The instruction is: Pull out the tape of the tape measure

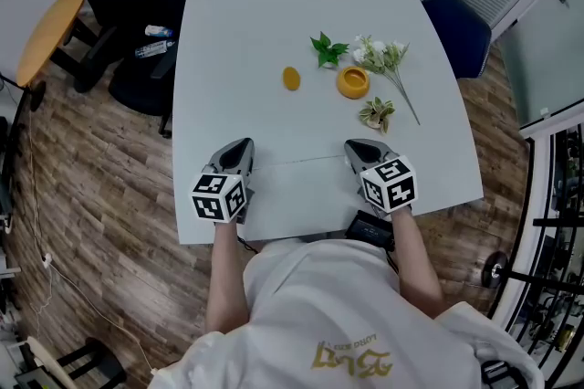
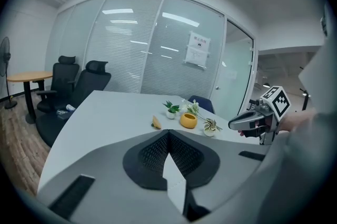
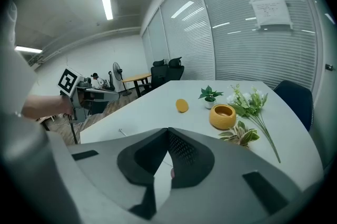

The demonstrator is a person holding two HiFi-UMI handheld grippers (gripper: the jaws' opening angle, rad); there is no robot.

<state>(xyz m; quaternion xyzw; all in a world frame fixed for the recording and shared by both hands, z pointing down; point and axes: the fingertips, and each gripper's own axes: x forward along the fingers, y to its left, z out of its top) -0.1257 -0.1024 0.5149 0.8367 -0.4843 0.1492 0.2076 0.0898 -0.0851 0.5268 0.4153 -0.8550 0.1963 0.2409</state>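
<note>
On the table [image 1: 228,31], a bowl [image 1: 353,83] lies before a potted plant [image 1: 327,50], left of flowers [image 1: 384,57].

The smooth pale-grey table top [image 1: 274,31] is looking matt, and the brown wood-plank floor [image 1: 100,186] is showing its grain. The small orange bowl [image 1: 353,83] is giving off a slight sheen. The left gripper [image 1: 240,145] and right gripper [image 1: 358,146] are showing matt grey plastic shells and black dimpled pads [image 2: 150,157].

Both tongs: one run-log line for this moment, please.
left tongs shut | right tongs shut | both above table, near edge | orange disc untouched
</note>
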